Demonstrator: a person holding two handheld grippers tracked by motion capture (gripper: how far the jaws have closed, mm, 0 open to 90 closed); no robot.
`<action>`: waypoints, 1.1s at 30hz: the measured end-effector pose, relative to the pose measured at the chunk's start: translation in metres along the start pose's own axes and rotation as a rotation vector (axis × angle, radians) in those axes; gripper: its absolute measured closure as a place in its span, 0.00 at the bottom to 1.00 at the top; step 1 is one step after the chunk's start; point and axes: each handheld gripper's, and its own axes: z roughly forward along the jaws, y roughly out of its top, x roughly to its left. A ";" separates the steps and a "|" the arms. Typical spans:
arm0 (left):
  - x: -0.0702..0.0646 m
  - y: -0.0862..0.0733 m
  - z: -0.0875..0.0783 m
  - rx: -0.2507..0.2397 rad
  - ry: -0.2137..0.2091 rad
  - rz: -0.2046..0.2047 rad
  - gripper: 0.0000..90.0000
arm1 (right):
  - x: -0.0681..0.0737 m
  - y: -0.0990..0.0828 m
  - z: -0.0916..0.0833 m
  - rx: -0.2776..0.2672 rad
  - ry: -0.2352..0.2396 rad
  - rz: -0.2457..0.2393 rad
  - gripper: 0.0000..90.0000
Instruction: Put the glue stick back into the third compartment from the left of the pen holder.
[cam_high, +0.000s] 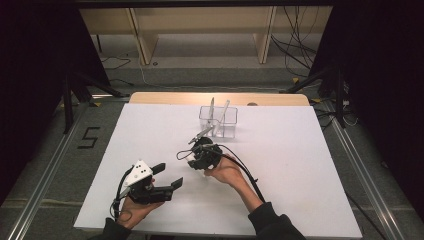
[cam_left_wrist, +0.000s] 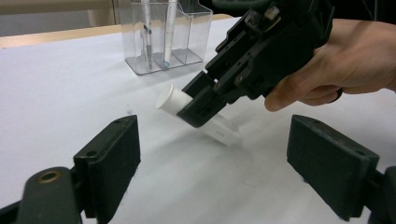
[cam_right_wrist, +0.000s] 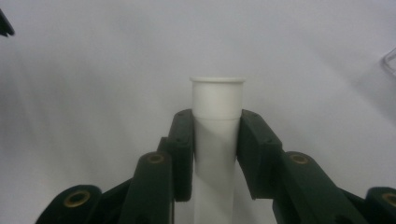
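Lower left of the high view: left gripper (cam_high: 169, 176) held with jaws spread, nothing between. Frame centre: white tube (cam_right_wrist: 216, 116) clamped by right gripper (cam_right_wrist: 215, 140), tilted above the table (cam_high: 300, 165). Farther, upper centre: clear holder (cam_high: 218, 121) with pens.

A white plastic tube (cam_right_wrist: 215, 126) with a flared rim sits clamped between the right gripper's fingers (cam_right_wrist: 182, 149), its rimmed end jutting past the fingertips, its body tilted low over the white table, the far end near the surface.
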 end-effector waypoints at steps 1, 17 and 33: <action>0.000 0.000 0.000 -0.003 0.000 -0.004 0.19 | -0.001 0.000 -0.001 -0.013 0.004 -0.008 0.76; 0.000 0.000 0.000 -0.002 0.002 -0.003 0.19 | -0.014 0.004 -0.026 -0.176 -0.016 0.058 0.76; 0.000 0.000 0.000 -0.003 0.005 -0.006 0.19 | -0.048 0.003 -0.061 -0.312 -0.086 0.151 0.76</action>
